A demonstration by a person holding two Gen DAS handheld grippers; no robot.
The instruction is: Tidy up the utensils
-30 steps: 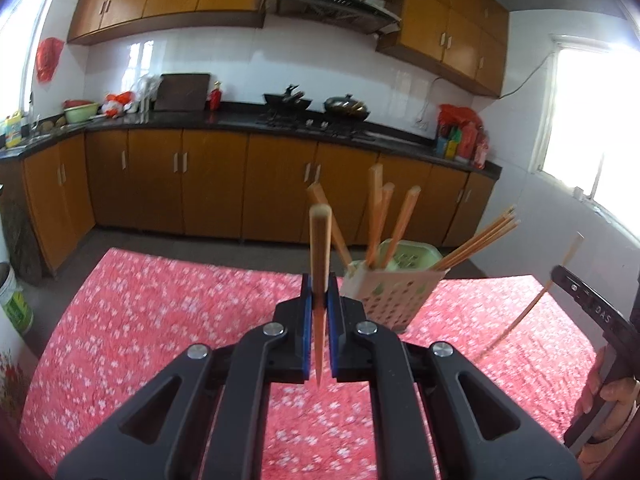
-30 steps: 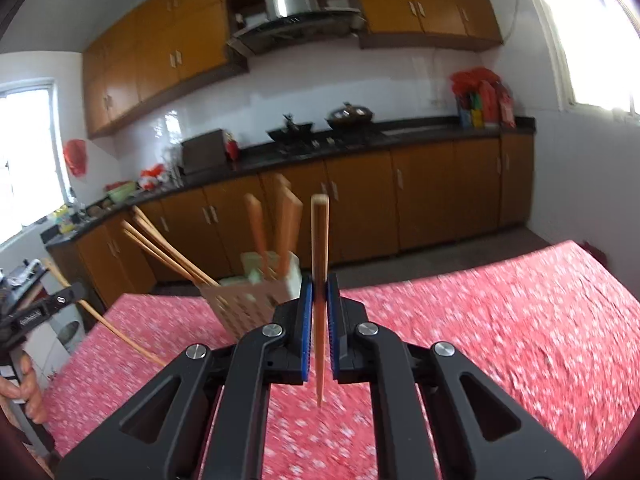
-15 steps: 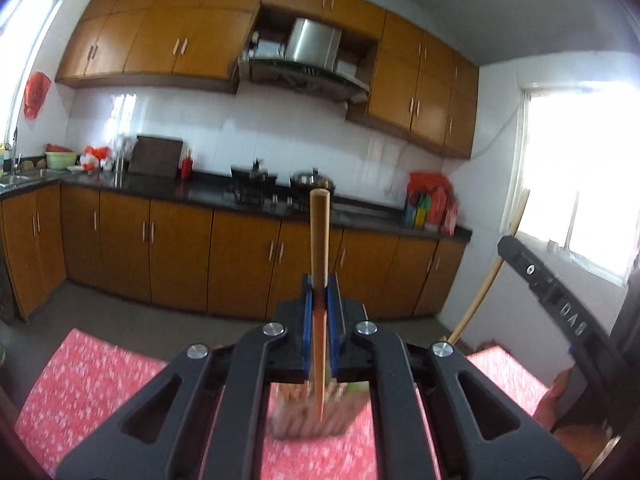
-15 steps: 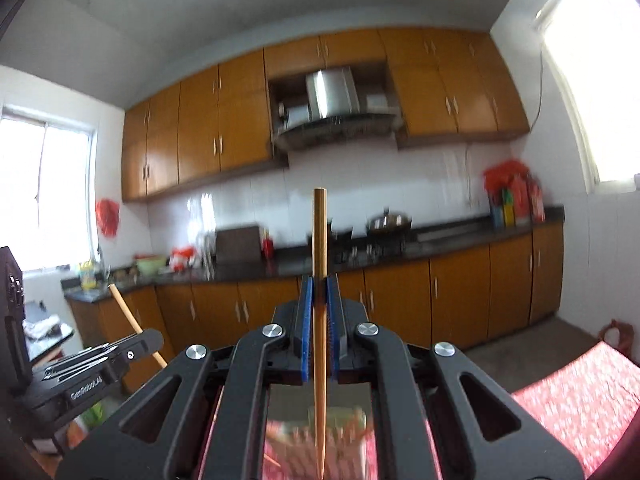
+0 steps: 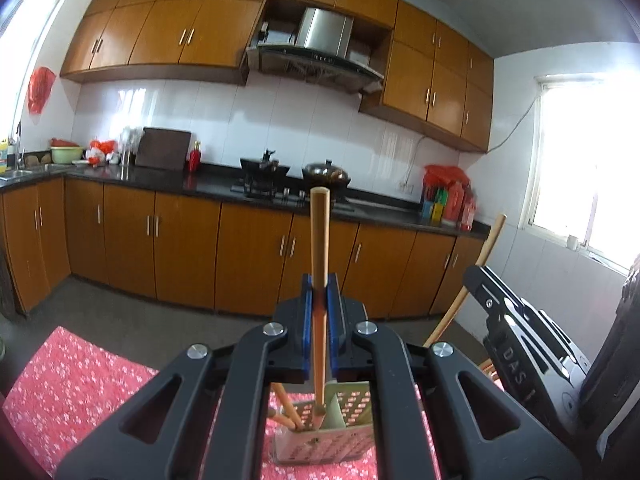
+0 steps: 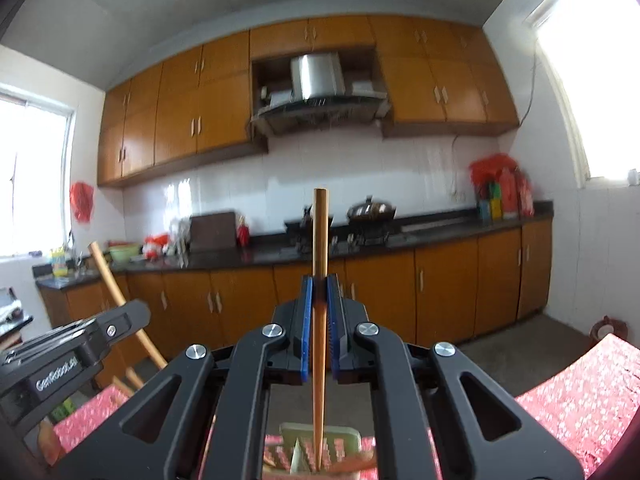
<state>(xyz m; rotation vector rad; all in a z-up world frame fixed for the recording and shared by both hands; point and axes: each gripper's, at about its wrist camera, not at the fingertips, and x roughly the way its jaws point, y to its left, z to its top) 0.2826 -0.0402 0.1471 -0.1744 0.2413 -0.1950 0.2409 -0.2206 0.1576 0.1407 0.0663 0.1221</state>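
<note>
Since half a second ago both cameras have dipped a little and our two chopsticks now reach into the utensil holder.

We clamp the left gripper on a wooden chopstick, held upright, its lower tip down inside the perforated utensil holder, beside other chopsticks leaning in its left part. Our right gripper grips a second chopstick the same way, its tip inside the holder; which compartment, we cannot tell. The holder stands on the red floral tablecloth. Each gripper shows in the other's view: right one close at the left's side, left one likewise. Kitchen counter behind.
</note>
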